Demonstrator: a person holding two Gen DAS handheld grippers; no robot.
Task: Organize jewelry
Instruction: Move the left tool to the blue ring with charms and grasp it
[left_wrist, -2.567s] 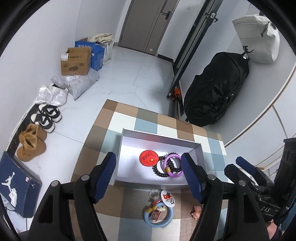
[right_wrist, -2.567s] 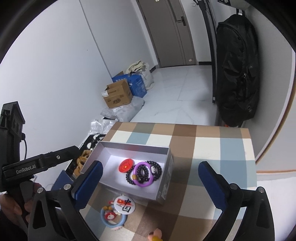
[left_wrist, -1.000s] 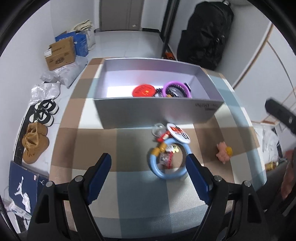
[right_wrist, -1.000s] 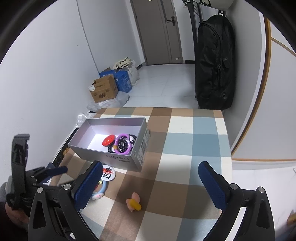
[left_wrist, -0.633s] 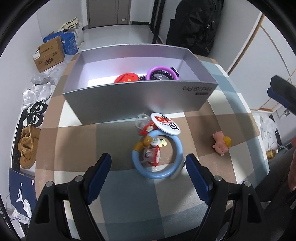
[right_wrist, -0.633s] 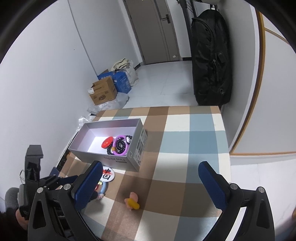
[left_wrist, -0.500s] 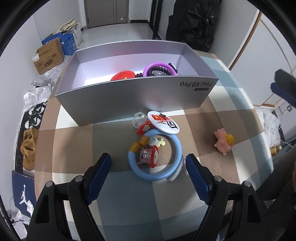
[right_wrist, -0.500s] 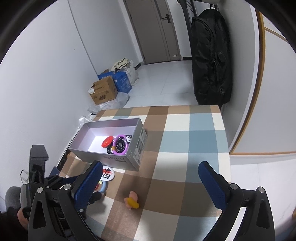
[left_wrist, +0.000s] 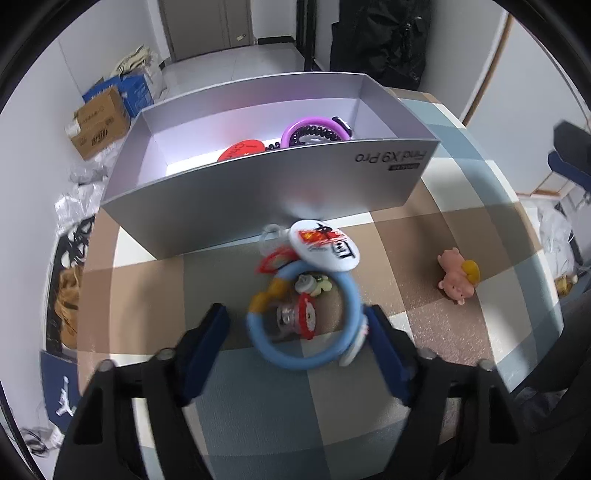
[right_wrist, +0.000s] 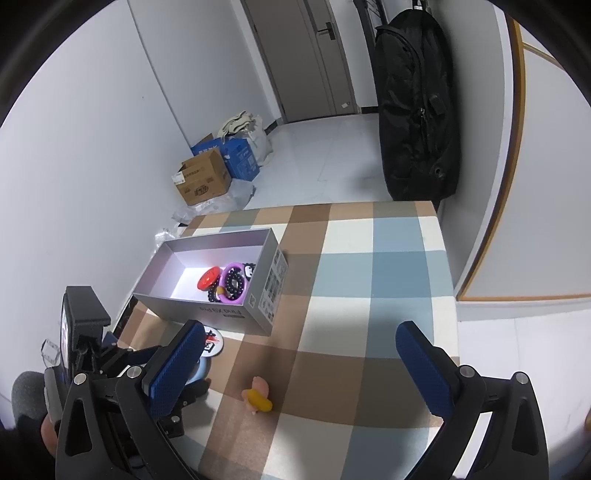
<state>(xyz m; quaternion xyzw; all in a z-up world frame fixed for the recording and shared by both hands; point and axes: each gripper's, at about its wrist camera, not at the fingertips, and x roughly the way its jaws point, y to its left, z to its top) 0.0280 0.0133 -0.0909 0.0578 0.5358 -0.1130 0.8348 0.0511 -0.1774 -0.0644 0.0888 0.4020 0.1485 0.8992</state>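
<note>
A grey open box (left_wrist: 258, 192) on the checked tablecloth holds a red badge (left_wrist: 240, 150), a purple bracelet (left_wrist: 314, 127) and black beads. In front of it lie a white badge (left_wrist: 324, 246) and a light blue ring (left_wrist: 303, 356) with small charms inside. My left gripper (left_wrist: 299, 332) is open, its fingers on either side of the blue ring, close above the cloth. My right gripper (right_wrist: 299, 354) is open and empty, high over the table's right part. The box also shows in the right wrist view (right_wrist: 221, 280).
A pink and yellow toy pig (left_wrist: 456, 277) lies right of the ring; it also shows in the right wrist view (right_wrist: 256, 398). The table edge (left_wrist: 332, 443) is near below. Cardboard boxes (right_wrist: 203, 177) and a black bag (right_wrist: 417, 107) stand on the floor beyond.
My left gripper has come down and forward from above the box to the blue ring, which now sits between its fingers. My right gripper has pulled back and up.
</note>
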